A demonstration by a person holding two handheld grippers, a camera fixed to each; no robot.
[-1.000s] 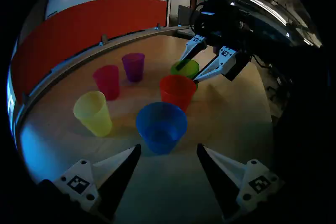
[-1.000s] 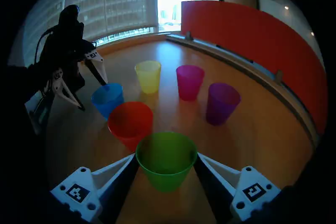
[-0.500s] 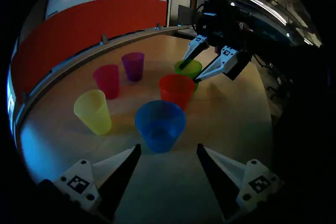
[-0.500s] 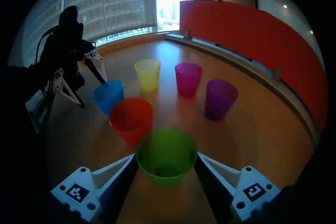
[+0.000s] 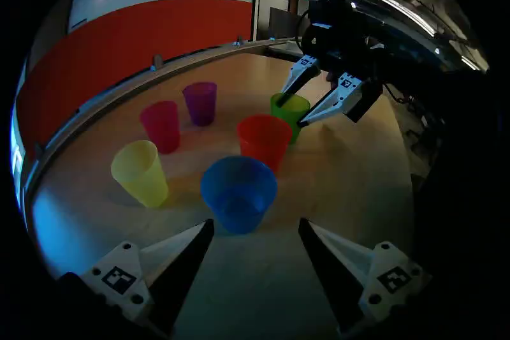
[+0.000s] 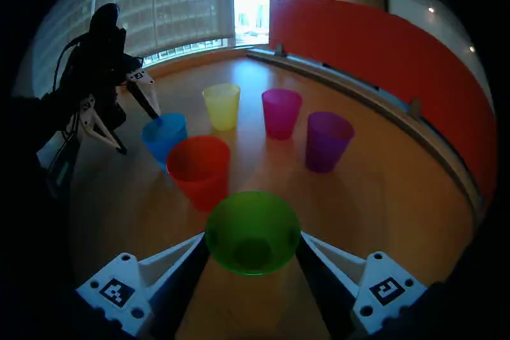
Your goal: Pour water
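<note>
A blue cup (image 5: 239, 193) stands upright on the wooden table (image 5: 347, 174), just ahead of my left gripper (image 5: 255, 225). That gripper is open, and its fingertips flank the cup's base without touching it. Farther off, my right gripper (image 5: 289, 112) is shut on the green cup (image 5: 293, 107), which looks raised a little off the table. In the right gripper view the green cup (image 6: 253, 231) sits between the two fingers with its mouth turned toward the camera. Across the table there, the left gripper (image 6: 139, 134) is beside the blue cup (image 6: 164, 138). I cannot tell whether either cup holds water.
A red cup (image 5: 263, 139) stands between the blue and green cups. Yellow (image 5: 140, 173), magenta (image 5: 161, 124) and purple (image 5: 200, 102) cups form a row toward the table's raised edge, below a red wall panel (image 5: 146, 34). A person (image 6: 95, 53) holds the left gripper.
The green cup has risen slightly in my right gripper, and its mouth now faces the camera more. My left gripper has barely shifted and stays open by the blue cup.
</note>
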